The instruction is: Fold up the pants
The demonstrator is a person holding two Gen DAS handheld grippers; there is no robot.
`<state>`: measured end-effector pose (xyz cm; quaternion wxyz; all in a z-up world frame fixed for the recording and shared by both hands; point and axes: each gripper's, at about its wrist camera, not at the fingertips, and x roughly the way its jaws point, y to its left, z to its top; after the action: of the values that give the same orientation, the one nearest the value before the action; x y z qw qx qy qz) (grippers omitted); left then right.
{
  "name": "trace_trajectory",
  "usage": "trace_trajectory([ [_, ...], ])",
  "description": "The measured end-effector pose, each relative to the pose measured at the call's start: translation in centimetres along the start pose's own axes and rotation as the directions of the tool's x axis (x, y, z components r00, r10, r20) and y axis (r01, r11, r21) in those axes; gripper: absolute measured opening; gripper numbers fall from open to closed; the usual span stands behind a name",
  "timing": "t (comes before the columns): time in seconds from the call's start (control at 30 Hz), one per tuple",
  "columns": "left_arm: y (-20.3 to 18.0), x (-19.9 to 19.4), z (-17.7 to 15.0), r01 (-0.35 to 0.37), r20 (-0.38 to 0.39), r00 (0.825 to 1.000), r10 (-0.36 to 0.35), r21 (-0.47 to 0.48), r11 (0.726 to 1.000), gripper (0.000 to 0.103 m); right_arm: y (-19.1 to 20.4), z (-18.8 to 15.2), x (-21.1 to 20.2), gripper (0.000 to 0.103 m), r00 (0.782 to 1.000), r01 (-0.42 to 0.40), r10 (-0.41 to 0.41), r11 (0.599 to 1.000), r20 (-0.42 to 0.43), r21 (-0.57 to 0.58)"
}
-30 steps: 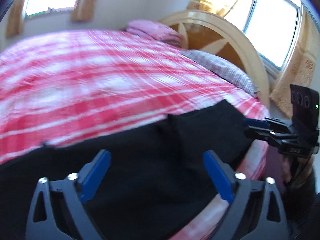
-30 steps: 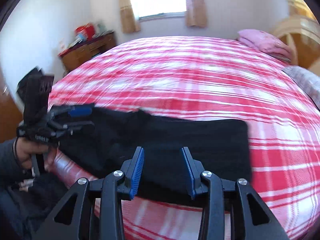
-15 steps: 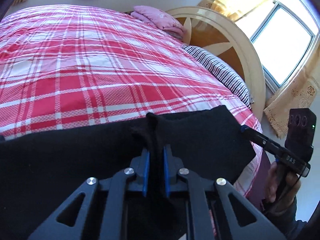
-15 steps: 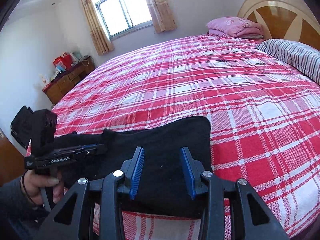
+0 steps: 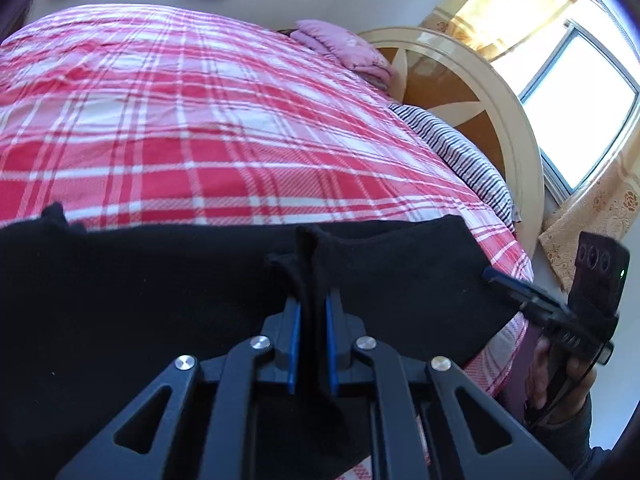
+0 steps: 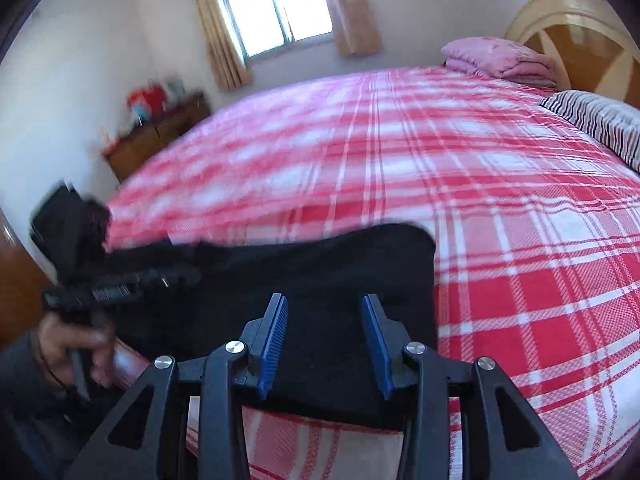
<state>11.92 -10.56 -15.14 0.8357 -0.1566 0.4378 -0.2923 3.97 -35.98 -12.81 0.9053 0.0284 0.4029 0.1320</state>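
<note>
bed: red and white plaid cover (image 5: 224, 128) fills the middle and upper part of both views; nothing else lies on its open stretch
pillows: folded pink bedding (image 5: 344, 50) at the upper middle of the left wrist view and upper right of the right wrist view; a striped pillow (image 5: 460, 156) just beside it, against the rounded cream and brown headboard (image 5: 480, 92)
room: a bright window (image 6: 276, 4) with tan curtains at the top of the right wrist view; a blurred wooden cabinet (image 6: 156, 136) with red things on top at the upper left
in the way: nothing lies on the pants; only the two tools meet them
pants: black pants (image 5: 168, 292), plain dark cloth with no detail readable, lying along the near edge of the bed across the lower half of both views
long axis: runs left to right across each frame, along the bed's edge; the squared end (image 6: 420, 248) points to the right of the right wrist view
left gripper: left gripper (image 5: 313, 320) is pinched narrow on a raised fold of the pants at the lower middle; cloth stands up between the blue pads
right gripper: right gripper (image 6: 324, 340) is partly apart, hovering over the right end of the pants; whether the pads touch cloth i cannot tell
hands: a hand (image 6: 76, 344) at the lower left of the right wrist view holds the other tool
</note>
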Motion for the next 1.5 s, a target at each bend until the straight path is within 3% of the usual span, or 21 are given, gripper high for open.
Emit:
trace_trajectory([
  [0.07, 0.2, 0.2, 0.0, 0.004, 0.005, 1.000, -0.004, -0.006, 1.000, 0.012, -0.1, -0.6, 1.1, 0.041, 0.999, 0.017, -0.018, 1.000, -0.039, -0.021],
  [0.33, 0.6, -0.3, -0.4, 0.012, 0.017, 1.000, -0.012, 0.020, 1.000, 0.019, 0.7, -0.2, -1.6, 0.041, 0.999, -0.040, 0.040, 0.997, -0.001, -0.060],
  [0.5, 0.4, -0.8, -0.7, -0.027, 0.030, 0.999, 0.025, 0.060, 0.998, 0.033, 1.7, -1.8, 0.4, 0.042, 0.989, 0.075, -0.093, 0.986, -0.116, -0.152],
  [0.6, 0.3, -1.7, -0.6, -0.059, 0.032, 0.998, 0.057, 0.082, 0.995, 0.040, 2.1, -1.5, -0.3, 0.044, 0.993, 0.082, -0.093, 0.985, -0.066, -0.152],
  [0.73, 1.4, -6.6, -0.6, -0.155, 0.121, 0.983, 0.139, 0.137, 0.978, 0.064, 3.1, -0.8, -2.9, 0.044, 0.999, 0.016, -0.009, 0.985, 0.044, -0.171],
  [0.77, 2.3, -8.3, -0.7, -0.201, 0.150, 0.972, 0.179, 0.147, 0.969, 0.070, 3.5, -0.8, -3.1, 0.045, 0.998, 0.012, -0.002, 0.983, 0.056, -0.182],
  [0.9, 7.1, -14.2, -1.8, -0.396, 0.202, 0.908, 0.366, 0.138, 0.908, 0.071, 5.9, -1.5, -2.8, 0.048, 0.997, -0.015, 0.033, 0.970, 0.070, -0.243],
  [1.03, 14.1, -19.9, -3.5, -0.565, 0.215, 0.808, 0.549, 0.020, 0.825, 0.071, 8.0, -2.3, -1.2, 0.048, 0.999, -0.021, 0.035, 0.955, 0.042, -0.296],
  [1.07, 15.8, -21.0, -3.9, -0.587, 0.208, 0.789, 0.578, -0.021, 0.810, 0.071, 8.3, -2.4, -0.8, 0.048, 0.999, -0.026, 0.038, 0.952, 0.035, -0.305],
  [1.17, 19.6, -22.7, -5.5, -0.556, 0.202, 0.795, 0.572, -0.134, 0.820, 0.071, 9.0, -2.9, -0.2, 0.048, 0.998, -0.044, 0.054, 0.947, 0.020, -0.319],
  [1.27, 22.7, -22.4, -6.9, -0.457, 0.182, 0.844, 0.504, -0.245, 0.855, 0.070, 9.6, -3.4, 0.2, 0.048, 0.999, -0.048, 0.054, 0.943, 0.007, -0.328],
  [1.33, 23.4, -21.7, -7.3, -0.387, 0.187, 0.877, 0.442, -0.271, 0.882, 0.069, 9.8, -3.6, 0.4, 0.048, 0.999, -0.046, 0.051, 0.941, 0.005, -0.335],
  [1.5, 22.4, -20.5, -7.7, -0.432, 0.194, 0.861, 0.471, -0.212, 0.877, 0.068, 9.6, -3.7, 0.4, 0.048, 0.998, -0.059, 0.065, 0.944, 0.007, -0.324],
])
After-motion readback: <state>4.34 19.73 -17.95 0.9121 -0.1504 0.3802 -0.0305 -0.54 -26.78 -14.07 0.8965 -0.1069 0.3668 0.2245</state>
